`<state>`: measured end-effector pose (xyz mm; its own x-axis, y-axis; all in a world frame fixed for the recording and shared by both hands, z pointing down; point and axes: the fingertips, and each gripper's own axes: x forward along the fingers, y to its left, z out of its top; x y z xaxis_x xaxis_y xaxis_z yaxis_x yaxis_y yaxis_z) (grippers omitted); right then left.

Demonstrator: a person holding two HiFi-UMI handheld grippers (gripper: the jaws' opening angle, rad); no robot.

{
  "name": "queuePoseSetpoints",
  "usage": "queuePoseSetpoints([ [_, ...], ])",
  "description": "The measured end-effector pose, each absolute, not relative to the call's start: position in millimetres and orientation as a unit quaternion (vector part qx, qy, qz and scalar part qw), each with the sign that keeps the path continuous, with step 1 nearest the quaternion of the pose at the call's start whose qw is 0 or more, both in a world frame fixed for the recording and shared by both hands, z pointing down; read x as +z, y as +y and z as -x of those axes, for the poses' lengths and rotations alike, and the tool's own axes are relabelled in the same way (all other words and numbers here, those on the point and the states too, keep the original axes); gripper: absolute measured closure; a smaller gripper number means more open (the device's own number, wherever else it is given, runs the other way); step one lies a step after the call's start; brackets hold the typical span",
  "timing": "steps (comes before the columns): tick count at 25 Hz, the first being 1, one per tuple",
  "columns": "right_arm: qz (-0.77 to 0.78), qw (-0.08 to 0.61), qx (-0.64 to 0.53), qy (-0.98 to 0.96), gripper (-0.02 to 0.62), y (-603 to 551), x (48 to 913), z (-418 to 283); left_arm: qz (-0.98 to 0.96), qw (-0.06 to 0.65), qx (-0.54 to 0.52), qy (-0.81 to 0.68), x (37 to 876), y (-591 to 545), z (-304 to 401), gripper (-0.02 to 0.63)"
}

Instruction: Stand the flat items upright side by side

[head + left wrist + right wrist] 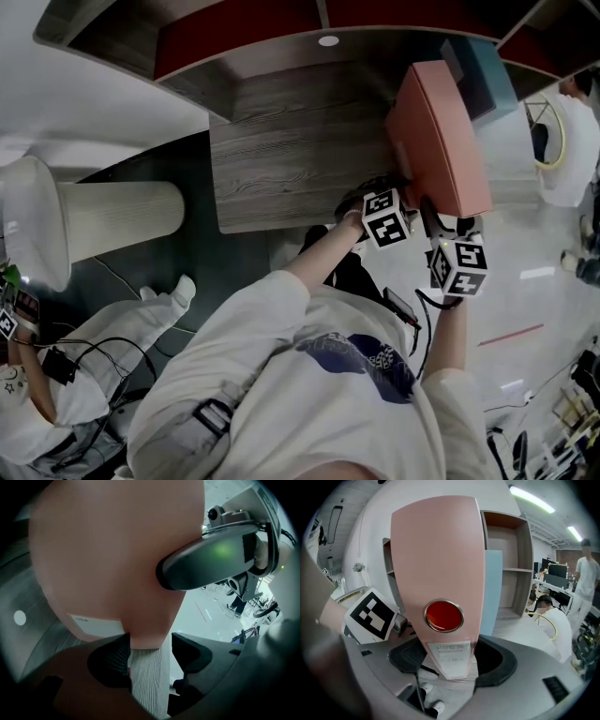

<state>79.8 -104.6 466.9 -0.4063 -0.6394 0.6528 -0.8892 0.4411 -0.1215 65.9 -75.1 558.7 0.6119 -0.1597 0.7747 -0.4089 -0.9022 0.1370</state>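
The pink binder [440,564] stands upright on the wooden shelf [281,159] at frame centre. Its long axis is vertical and its spine faces the right gripper [452,660], which clamps it. The left gripper [150,656] gapes wide around its lower corner.
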Motion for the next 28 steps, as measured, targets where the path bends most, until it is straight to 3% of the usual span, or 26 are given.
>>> queuePoseSetpoints([
  [28,-0.521,0.266,0.251,-0.771,0.291,-154.7,472.0,-60.6,-0.88,0.145,0.415,-0.178,568.8,-130.9,-47.5,0.334],
])
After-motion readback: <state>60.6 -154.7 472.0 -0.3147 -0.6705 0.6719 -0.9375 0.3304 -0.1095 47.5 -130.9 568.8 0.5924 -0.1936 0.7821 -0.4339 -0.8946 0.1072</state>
